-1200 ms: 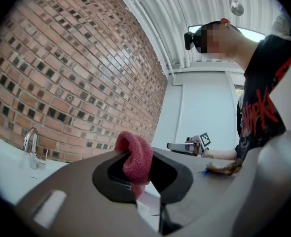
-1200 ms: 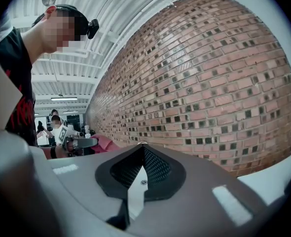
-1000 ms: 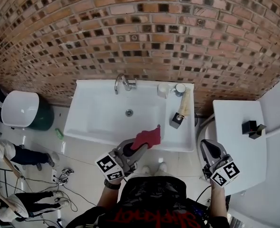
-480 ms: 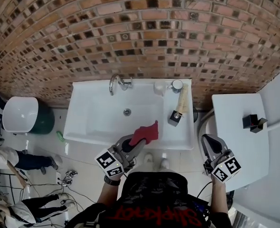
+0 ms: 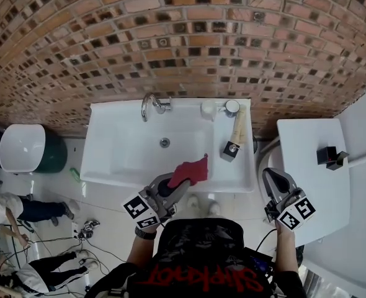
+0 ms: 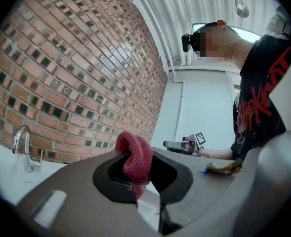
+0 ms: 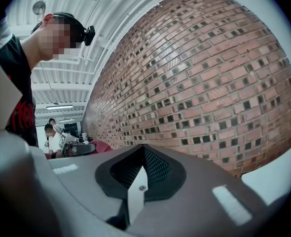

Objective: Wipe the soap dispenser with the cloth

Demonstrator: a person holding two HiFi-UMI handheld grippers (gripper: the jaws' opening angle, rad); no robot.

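Observation:
A beige soap dispenser (image 5: 237,131) with a black pump top stands on the right side of the white sink (image 5: 108,166). My left gripper (image 5: 180,186) hangs over the sink's front edge, shut on a red cloth (image 5: 190,171). In the left gripper view the cloth (image 6: 134,159) bulges up from between the jaws of that gripper (image 6: 137,184). The dispenser lies beyond and to the right of the cloth, apart from it. My right gripper (image 5: 272,177) is shut and empty, in front of the sink's right corner; the right gripper view shows the closed jaws of this gripper (image 7: 142,154) facing the brick wall.
A faucet (image 5: 148,105), a white cup (image 5: 208,109) and a round cap (image 5: 231,107) sit along the sink's back ledge. A white counter (image 5: 307,160) with a black object (image 5: 330,157) stands at the right. A white bin (image 5: 22,148) and people are at the left.
Both grippers have edged a little forward toward the sink. The red cloth stays pinched in the left one, and the right one stays shut.

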